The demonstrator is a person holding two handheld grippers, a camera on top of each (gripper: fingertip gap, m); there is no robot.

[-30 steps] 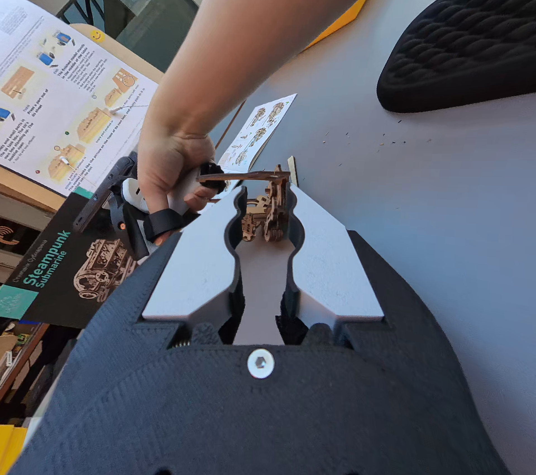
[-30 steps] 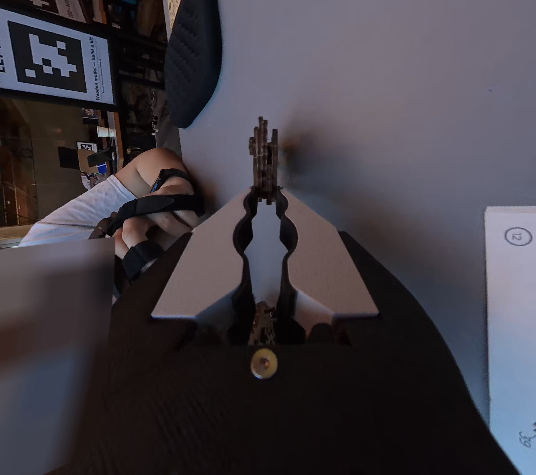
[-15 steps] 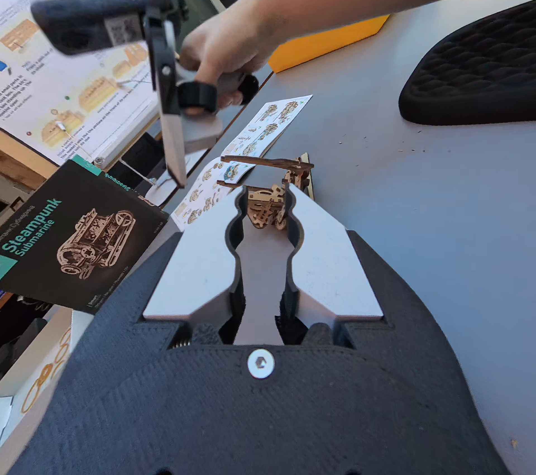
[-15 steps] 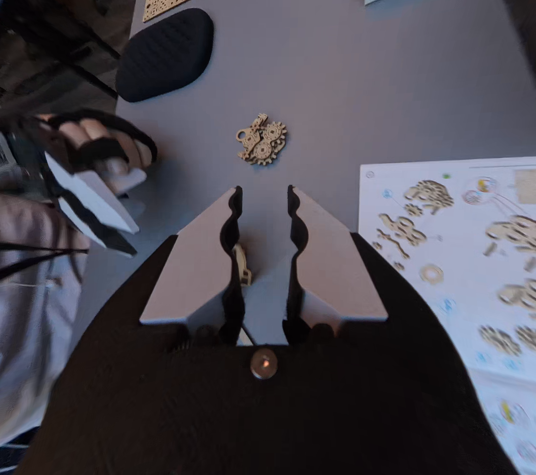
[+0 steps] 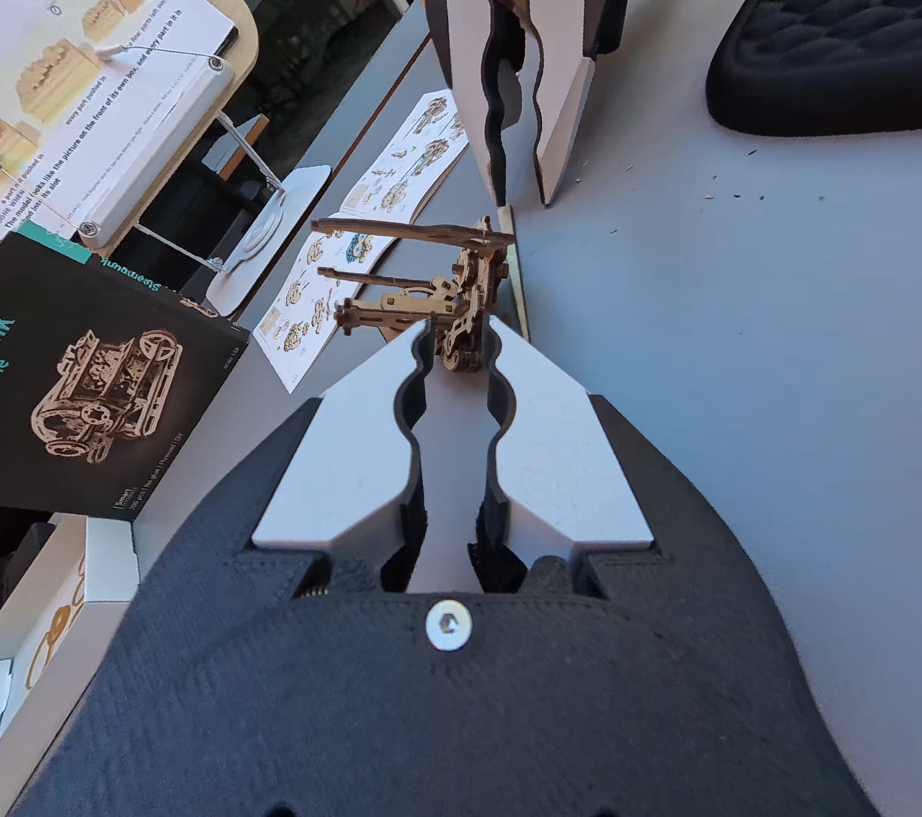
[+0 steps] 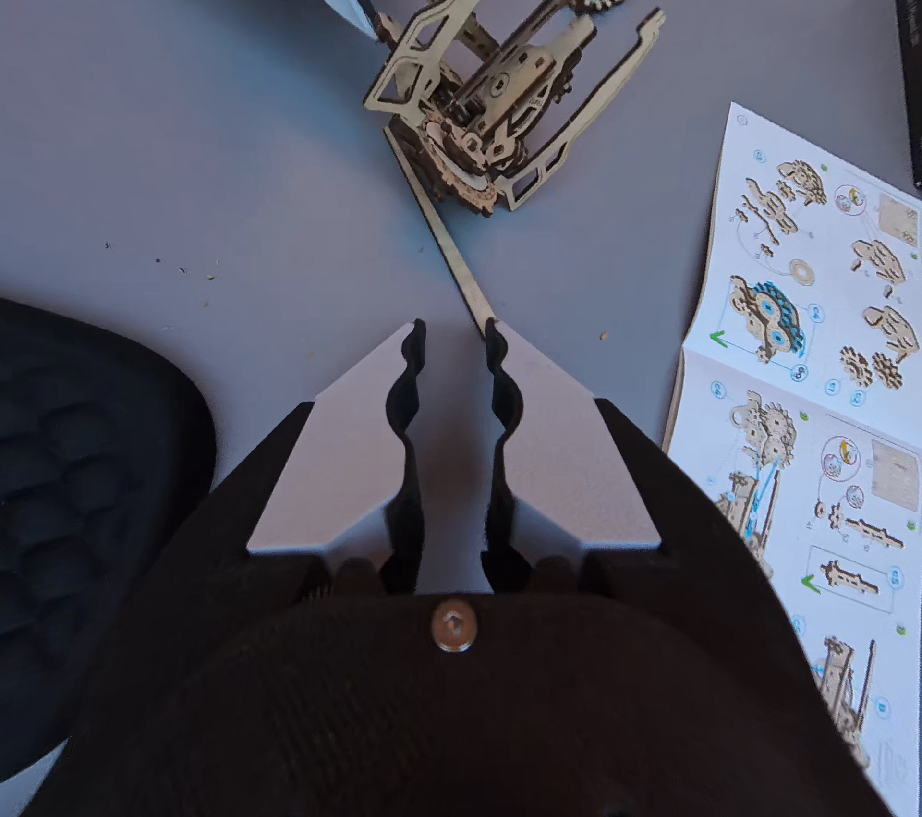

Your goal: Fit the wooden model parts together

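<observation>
Pale laser-cut plywood model assembly (image 6: pixel 504 94), with gears and two long frame arms, stood on the grey table (image 6: pixel 199 144) beside a thin flat wooden strip (image 6: pixel 451 259). The left gripper (image 5: pixel 456 334) had its jaws parted around the model's near end; contact was unclear. The right gripper (image 6: pixel 454 329) hung open and empty, one fingertip (image 6: pixel 491 329) at the strip's end, near the white illustrated instruction booklet (image 6: pixel 798 344).

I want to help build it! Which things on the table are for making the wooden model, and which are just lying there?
For the job:
- wooden model
- flat wooden strip
- left gripper, open
- right gripper, open
- instruction booklet

Just lying about:
- black cushion pad
- black kit box
- wood crumbs on the grey table
</observation>
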